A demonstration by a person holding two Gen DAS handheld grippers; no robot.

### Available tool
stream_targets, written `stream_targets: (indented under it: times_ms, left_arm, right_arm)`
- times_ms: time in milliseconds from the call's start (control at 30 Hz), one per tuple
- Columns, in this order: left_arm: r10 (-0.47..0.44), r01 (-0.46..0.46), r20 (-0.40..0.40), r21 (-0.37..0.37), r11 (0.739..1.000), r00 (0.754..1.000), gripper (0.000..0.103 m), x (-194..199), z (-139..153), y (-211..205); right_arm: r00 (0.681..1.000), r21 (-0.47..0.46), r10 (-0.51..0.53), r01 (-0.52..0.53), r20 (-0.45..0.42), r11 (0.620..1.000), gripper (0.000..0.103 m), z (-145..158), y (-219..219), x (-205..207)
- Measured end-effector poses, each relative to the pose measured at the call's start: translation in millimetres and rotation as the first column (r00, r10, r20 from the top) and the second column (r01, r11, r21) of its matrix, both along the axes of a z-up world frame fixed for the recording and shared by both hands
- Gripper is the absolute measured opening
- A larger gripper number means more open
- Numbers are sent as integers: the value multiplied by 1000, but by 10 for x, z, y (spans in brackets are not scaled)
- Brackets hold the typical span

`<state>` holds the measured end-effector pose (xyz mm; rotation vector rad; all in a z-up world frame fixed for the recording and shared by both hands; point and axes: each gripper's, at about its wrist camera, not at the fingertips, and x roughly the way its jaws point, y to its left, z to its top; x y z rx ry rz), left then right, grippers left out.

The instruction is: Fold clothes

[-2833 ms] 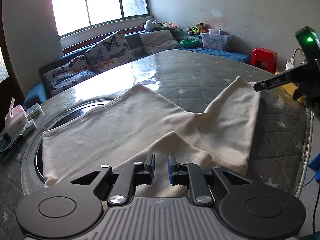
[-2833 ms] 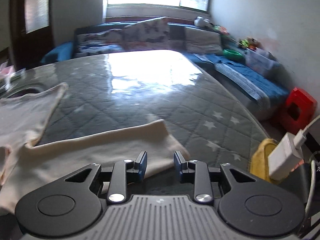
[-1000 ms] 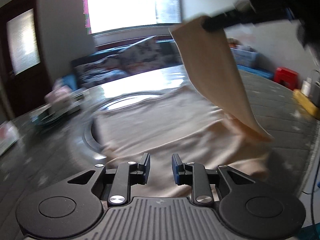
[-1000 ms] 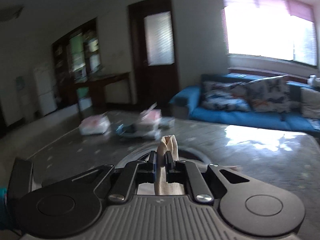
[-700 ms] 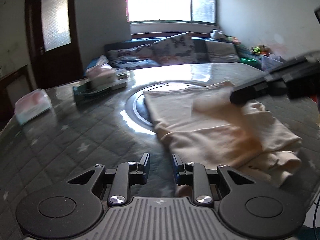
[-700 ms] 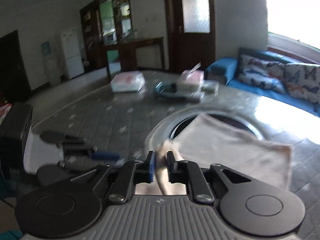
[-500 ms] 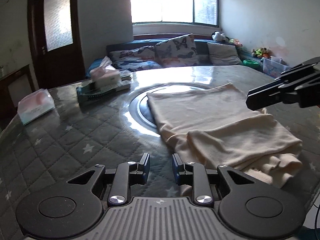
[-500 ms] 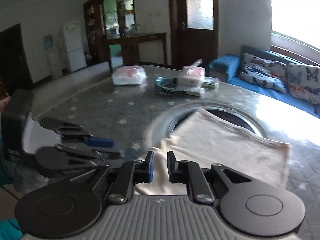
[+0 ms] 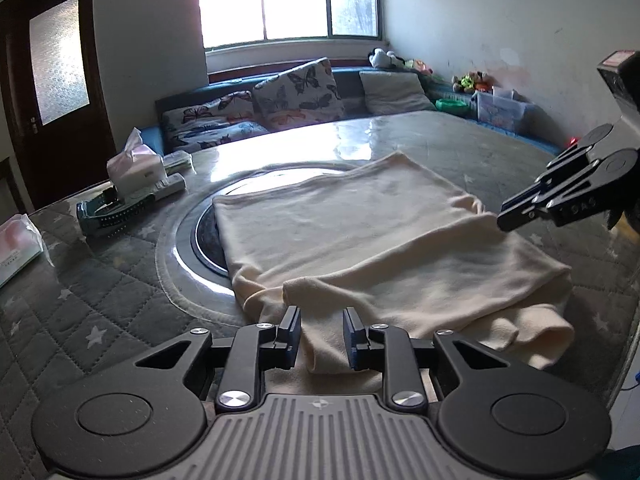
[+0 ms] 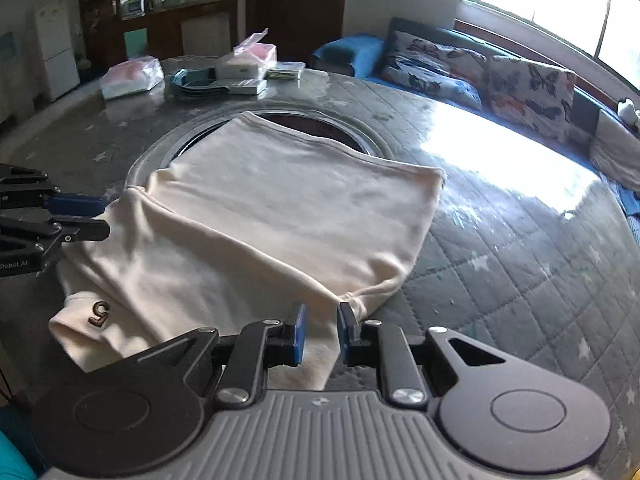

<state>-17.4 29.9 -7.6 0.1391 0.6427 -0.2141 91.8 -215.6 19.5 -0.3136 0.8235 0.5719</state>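
A cream garment lies on the quilted grey table, its one side folded over the body, with a sleeve end bunched at the near edge. In the right wrist view the same garment shows a small "5" label at its near left corner. My left gripper is open, low over the sleeve end, with cloth lying between its fingers. My right gripper is open over the garment's near right corner, holding nothing. Each gripper shows in the other's view: the right gripper and the left gripper.
The garment partly covers a round glass turntable set in the table. Tissue boxes and a dark tray sit at the far left. A blue sofa with butterfly pillows stands behind. The table edge runs close on the right.
My right gripper carried a part of the garment up and across, laid it over the body and opened. My left gripper stayed open and has moved in over the sleeve end.
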Motion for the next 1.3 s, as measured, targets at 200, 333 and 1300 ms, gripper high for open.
stream_targets:
  times_ms: [200, 333, 1300]
  left_arm:
    - [25, -24, -35, 25, 999, 999, 24, 7, -58, 70]
    - [50, -50, -19, 39, 998, 999, 24, -20, 35, 129]
    - [-78, 79, -26, 45, 996, 997, 25, 64, -3, -77]
  right_arm:
    - [1000, 45, 3, -3, 8, 999, 16, -79, 47, 110]
    - [1000, 47, -15, 15, 2, 999, 16, -146, 35, 190]
    - [980, 79, 201, -200, -3, 977, 23, -97, 435, -327]
